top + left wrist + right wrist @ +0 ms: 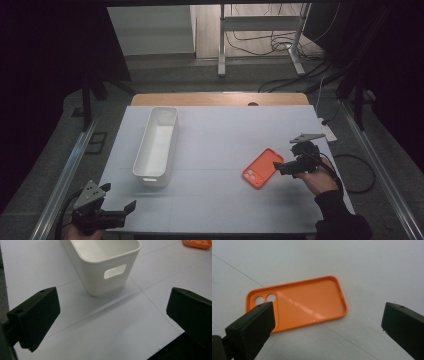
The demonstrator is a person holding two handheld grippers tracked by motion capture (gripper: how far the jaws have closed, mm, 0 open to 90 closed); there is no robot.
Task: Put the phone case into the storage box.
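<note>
An orange phone case (pixel 262 168) lies inside-up on the white table, right of centre; up close the phone case (pixel 302 302) shows its camera holes at the left end. My right gripper (pixel 281 167) hovers at the case's right edge, open, jaws spread wide with nothing between them (pixel 327 325). A long white bin (pixel 156 145) stands left of centre, its handle-slotted near end (pixel 110 272) facing my left gripper. My left gripper (pixel 125 210) is open at the table's front left corner, a short way before the bin (pixel 112 320).
The white table top (pixel 215 200) ends in a front edge just beside my left gripper. A wooden strip (pixel 220 98) borders the far side. Beyond it stand a metal frame (pixel 260 30) and floor cables. A sleeve (pixel 340 215) enters at the lower right.
</note>
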